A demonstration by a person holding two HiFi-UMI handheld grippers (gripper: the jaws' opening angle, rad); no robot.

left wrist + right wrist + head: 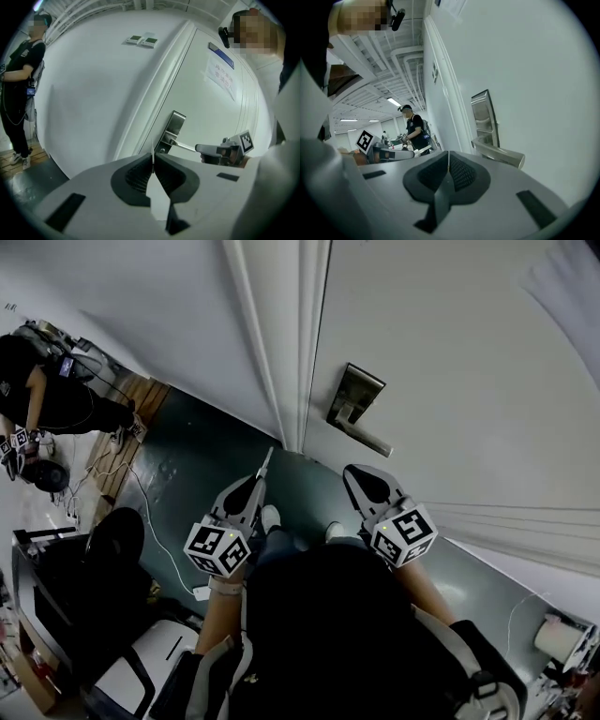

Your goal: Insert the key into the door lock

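The metal lock plate [354, 396] with its lever handle [367, 437] sits on the white door [450, 362]. My left gripper [257, 482] is shut on a thin silver key [266, 463] whose blade points at the door's edge, a short way below and left of the plate. In the left gripper view the key [153, 157] stands edge-on between the shut jaws of that gripper [153, 161], just short of the lock plate [171, 130]. My right gripper [361, 479] is shut and empty, below the lever. The right gripper view has the lever [499, 153] just beyond the jaws.
The door frame [281, 343] runs left of the lock. Another person [47, 395] stands far left, near cables on the dark floor [178, 465]. A black chair [112, 540] is at lower left. A paper notice [220, 75] hangs on the door.
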